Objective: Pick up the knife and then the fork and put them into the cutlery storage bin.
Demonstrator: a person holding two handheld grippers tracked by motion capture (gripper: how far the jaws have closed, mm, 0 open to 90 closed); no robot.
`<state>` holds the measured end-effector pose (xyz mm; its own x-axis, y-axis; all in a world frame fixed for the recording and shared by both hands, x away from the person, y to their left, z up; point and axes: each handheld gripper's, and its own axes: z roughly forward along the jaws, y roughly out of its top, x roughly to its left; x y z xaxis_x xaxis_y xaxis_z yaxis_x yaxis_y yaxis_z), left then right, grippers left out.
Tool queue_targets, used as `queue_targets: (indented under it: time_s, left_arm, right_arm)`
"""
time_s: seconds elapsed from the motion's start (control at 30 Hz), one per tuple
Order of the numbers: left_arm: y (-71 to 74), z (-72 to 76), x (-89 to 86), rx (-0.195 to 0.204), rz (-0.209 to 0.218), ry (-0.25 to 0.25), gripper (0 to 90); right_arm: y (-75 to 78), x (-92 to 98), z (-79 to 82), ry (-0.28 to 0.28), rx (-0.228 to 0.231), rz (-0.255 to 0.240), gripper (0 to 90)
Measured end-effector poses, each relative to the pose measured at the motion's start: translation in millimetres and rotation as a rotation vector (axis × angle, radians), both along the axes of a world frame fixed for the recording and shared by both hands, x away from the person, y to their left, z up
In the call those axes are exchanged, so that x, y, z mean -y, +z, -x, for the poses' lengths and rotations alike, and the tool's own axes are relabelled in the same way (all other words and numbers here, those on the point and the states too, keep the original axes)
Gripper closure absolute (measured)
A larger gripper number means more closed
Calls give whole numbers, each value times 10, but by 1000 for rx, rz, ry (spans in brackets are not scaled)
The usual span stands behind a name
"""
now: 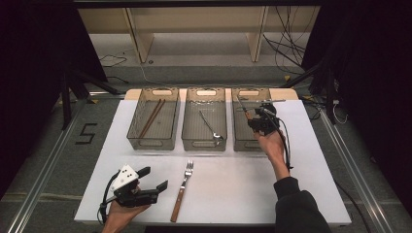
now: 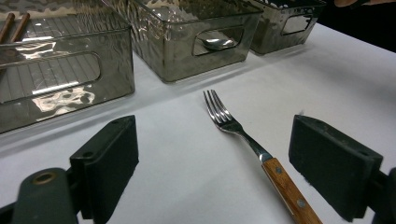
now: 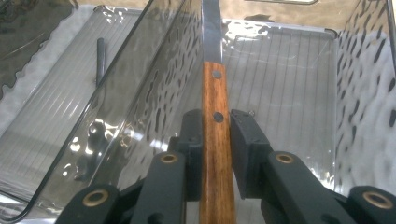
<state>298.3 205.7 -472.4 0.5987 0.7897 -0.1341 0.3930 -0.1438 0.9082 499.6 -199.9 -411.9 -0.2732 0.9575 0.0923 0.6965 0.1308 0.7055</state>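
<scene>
- Bins: three clear smoked plastic bins stand in a row at the far side of the white bench, each with a handle slot in its end wall.
- Left bin holds a pair of brown chopsticks lying lengthwise; their ends also show in the left gripper view.
- Middle bin holds a metal spoon; its bowl shines through the handle slot in the left gripper view.
- Right bin has the right tongs reaching into it from above.
- Right tongs are clenched on the wooden handle of a knife; the riveted handle runs up between the two pads and the steel blade points on over the ribbed floor of the bin, close to its left wall.
- Fork with a wooden handle lies on the bench in front of the middle bin, tines toward the bins, well apart from them.
- Left tongs sit near the bench's front left, held in the person's left hand, just beside the fork.
- Left tongs are released, jaws spread wide; the fork lies on the bench between and beyond them, touching neither pad.
</scene>
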Motion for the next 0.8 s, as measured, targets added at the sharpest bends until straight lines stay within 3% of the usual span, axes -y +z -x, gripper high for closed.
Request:
queue_targets:
  time_s: [0.2, 0.33, 0.47, 0.8]
  left_arm:
    - [2, 2, 1, 1, -3, -2, 156]
    - [2, 2, 4, 0, -1, -1, 156]
    - [0, 1, 2, 0, 1, 0, 156]
    - [0, -2, 6, -4, -5, 1, 156]
  right_arm:
    - [-23, -11, -21, -7, -6, -3, 760]
    - [-46, 6, -40, -18, -1, -38, 746]
    - [-29, 19, -37, 27, 13, -90, 558]
    - [105, 28, 118, 83, 63, -89, 441]
